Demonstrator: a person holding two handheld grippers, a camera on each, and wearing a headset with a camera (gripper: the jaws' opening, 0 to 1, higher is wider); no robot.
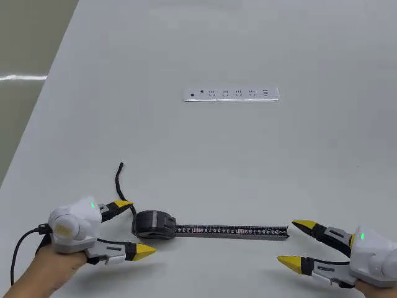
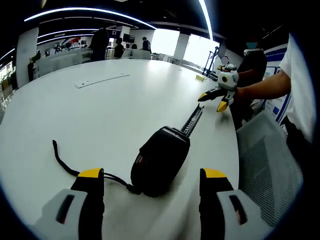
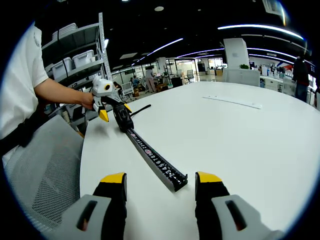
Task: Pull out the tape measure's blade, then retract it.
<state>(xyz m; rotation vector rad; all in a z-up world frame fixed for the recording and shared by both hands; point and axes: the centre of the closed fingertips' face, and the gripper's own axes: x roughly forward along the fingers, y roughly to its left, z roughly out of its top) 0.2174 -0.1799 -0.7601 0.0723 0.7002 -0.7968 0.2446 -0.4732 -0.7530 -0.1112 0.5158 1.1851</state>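
The tape measure's blade (image 3: 156,161) carries a printed scale of white numerals on black, legible in the right gripper view as single digits 2 through 9 near its hooked end, while in the head view they are too small to read.

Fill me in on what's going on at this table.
A person works a tape measure with two handheld grippers. Its blade lies pulled out along the white table. The left gripper sits open right beside the tape measure; the right gripper sits open at the blade's tip. Neither is gripping anything.
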